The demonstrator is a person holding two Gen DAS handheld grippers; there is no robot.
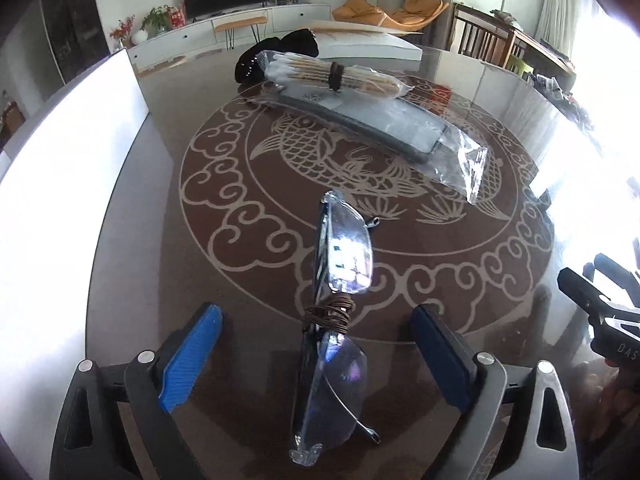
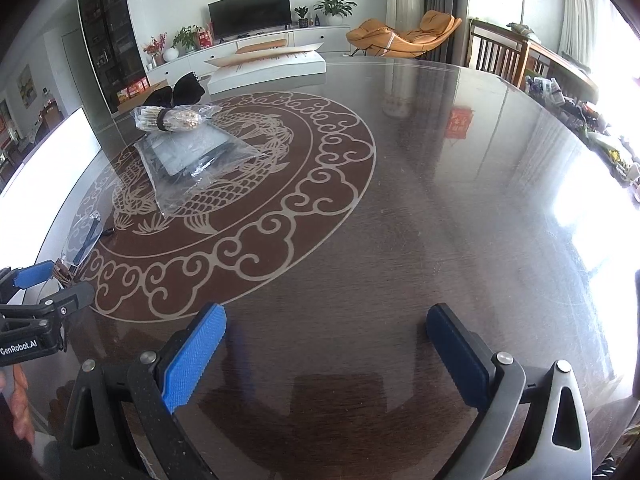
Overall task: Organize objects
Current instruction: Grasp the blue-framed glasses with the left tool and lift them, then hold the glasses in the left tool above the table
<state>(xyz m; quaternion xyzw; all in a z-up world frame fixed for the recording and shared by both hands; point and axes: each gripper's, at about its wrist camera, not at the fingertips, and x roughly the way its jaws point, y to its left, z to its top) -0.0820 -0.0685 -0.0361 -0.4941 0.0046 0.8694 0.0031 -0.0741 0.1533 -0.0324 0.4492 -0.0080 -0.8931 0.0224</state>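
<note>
Folded rimless glasses with a brown cord wound round the bridge lie on the dark round table, between the fingers of my open left gripper, untouched by the pads. Farther back lie a flat dark item in a clear plastic bag, a bag of bamboo sticks on top of it, and a black object. My right gripper is open and empty over bare table; the glasses, plastic bag and sticks show at its left.
A white board stands along the table's left side. A white flat box lies at the far edge. Wooden chairs stand behind the table at right. The right gripper's body shows at the left wrist view's right edge.
</note>
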